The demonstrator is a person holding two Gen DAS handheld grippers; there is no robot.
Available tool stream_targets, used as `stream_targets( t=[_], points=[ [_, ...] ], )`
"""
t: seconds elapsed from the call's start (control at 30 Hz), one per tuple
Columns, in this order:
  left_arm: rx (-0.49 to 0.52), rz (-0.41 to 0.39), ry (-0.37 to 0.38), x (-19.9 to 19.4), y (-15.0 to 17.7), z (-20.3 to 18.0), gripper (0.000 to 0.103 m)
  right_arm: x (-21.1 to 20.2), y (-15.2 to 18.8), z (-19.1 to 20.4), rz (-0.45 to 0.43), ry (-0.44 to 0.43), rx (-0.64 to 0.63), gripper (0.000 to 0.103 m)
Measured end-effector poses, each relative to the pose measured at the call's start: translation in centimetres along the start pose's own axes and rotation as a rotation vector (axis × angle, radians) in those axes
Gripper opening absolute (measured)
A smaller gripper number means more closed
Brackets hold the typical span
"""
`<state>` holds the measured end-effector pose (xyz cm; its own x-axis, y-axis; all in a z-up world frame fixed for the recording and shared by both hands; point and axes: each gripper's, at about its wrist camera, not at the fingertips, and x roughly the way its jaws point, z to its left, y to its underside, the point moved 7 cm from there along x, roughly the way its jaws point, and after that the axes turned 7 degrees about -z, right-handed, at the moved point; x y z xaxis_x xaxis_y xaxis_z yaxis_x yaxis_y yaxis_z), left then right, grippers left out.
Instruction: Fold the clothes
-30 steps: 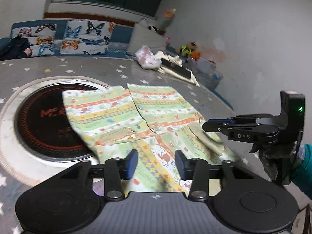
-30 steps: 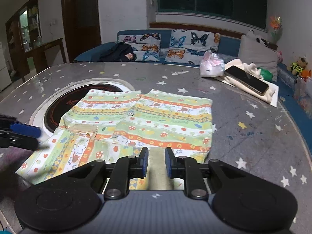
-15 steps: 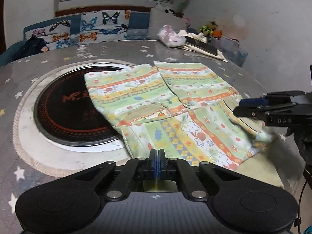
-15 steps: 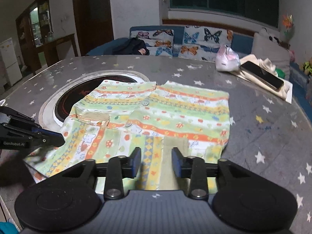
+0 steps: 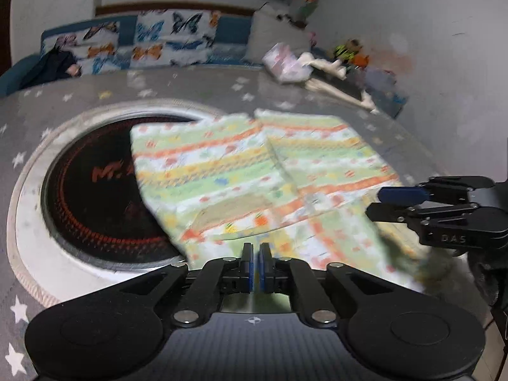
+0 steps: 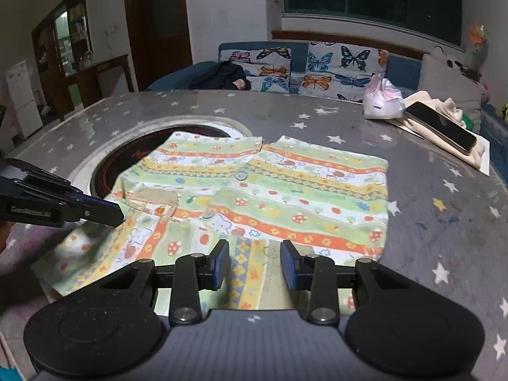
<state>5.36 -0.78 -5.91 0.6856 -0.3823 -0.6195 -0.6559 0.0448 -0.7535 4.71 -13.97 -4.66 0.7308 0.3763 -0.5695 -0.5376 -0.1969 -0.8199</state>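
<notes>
A child's shirt (image 5: 254,165) striped in green, orange and yellow lies flat on the grey starred table (image 6: 444,222), buttons and a tan pocket facing up. My left gripper (image 5: 255,254) sits low at the shirt's near edge. Its jaws are almost together and easing open by a sliver, with fabric pinched at the tips. In the right wrist view the left gripper (image 6: 117,214) rests on the shirt (image 6: 285,190) by the pocket, where the cloth is blurred. My right gripper (image 6: 254,263) is open, its pads straddling the near hem without touching. In the left wrist view the right gripper (image 5: 374,204) is at the shirt's right side.
A round black hob (image 5: 95,190) is set into the table and lies partly under the shirt. At the far right a phone (image 6: 441,130) rests on cream cloth beside a pink bag (image 6: 381,101). A sofa with butterfly cushions (image 6: 317,63) stands behind the table.
The left jaws went from wide apart to nearly together at the shirt's near edge. The right jaws spread wider. Both grippers came lower and closer to the cloth.
</notes>
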Motion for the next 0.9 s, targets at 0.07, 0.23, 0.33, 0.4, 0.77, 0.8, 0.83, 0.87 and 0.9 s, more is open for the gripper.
stream_targets(
  t=[0.07,0.23,0.33,0.4,0.77,0.8,0.83,0.87,0.9],
  points=[
    [-0.008,-0.001,-0.006,-0.1,0.1,0.5,0.011,0.7,0.5,-0.2,0.015,-0.004,0.008,0.036],
    [0.016,0.0,-0.016,-0.9,0.3,0.6,0.012,-0.3,0.5,0.6,0.012,-0.015,-0.02,0.036],
    [0.059,-0.005,-0.006,-1.5,0.6,-0.2,0.02,-1.1,0.9,1.3,0.02,-0.03,-0.045,0.04],
    [0.074,0.001,-0.008,-1.7,0.9,-0.6,0.021,-1.2,1.6,1.6,0.037,-0.025,-0.064,0.04],
    [0.164,0.005,0.118,-7.0,2.5,-6.6,0.056,-6.0,2.3,2.2,0.011,-0.009,-0.122,0.046],
    [0.175,0.017,0.137,-7.4,2.9,-7.3,0.056,-6.3,2.4,2.1,0.012,-0.005,-0.124,0.047],
    [0.189,0.033,0.147,-7.7,3.5,-8.0,0.056,-6.7,2.7,2.0,0.012,0.001,-0.126,0.048],
    [0.197,0.049,0.152,-7.8,4.0,-8.6,0.056,-7.1,2.9,1.9,0.013,0.007,-0.131,0.049],
    [0.195,0.071,0.151,-7.8,4.5,-8.9,0.056,-7.5,3.1,1.7,0.014,0.012,-0.136,0.049]
  ],
)
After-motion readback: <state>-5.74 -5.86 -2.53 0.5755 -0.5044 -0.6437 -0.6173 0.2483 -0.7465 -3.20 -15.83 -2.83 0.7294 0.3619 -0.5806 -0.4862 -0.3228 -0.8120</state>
